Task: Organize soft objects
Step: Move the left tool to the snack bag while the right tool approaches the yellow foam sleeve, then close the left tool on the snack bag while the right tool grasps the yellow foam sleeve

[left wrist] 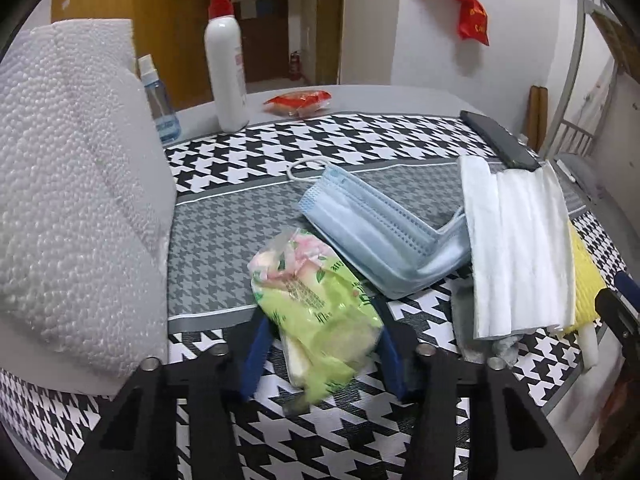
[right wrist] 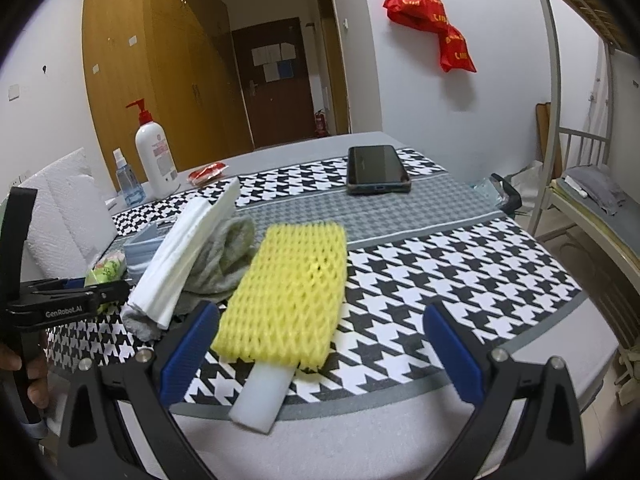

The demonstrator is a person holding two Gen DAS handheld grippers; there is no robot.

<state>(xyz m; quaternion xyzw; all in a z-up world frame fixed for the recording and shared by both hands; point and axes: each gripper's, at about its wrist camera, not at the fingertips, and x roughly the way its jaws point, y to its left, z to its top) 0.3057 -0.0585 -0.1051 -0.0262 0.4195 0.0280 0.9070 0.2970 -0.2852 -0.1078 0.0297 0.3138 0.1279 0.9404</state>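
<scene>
My left gripper [left wrist: 320,344] is shut on a green tissue pack [left wrist: 316,312], its blue pads against the pack's two sides above the houndstooth cloth [left wrist: 360,420]. A blue face mask [left wrist: 376,232] lies just beyond it, and folded white tissue [left wrist: 516,248] rests on a grey cloth [left wrist: 468,328] to the right. My right gripper [right wrist: 320,344] is open, its fingers on either side of a yellow foam net sleeve [right wrist: 288,288] over a white foam piece [right wrist: 260,404]. The white tissue [right wrist: 180,256], the grey cloth [right wrist: 228,256] and the left gripper [right wrist: 96,292] show at that view's left.
A white foam block [left wrist: 76,200] stands at the left. A pump bottle [left wrist: 226,68], a small spray bottle [left wrist: 160,100] and a red packet [left wrist: 298,102] are at the back. A black phone [right wrist: 378,170] lies at the far right. A bunk bed frame [right wrist: 560,120] stands to the right.
</scene>
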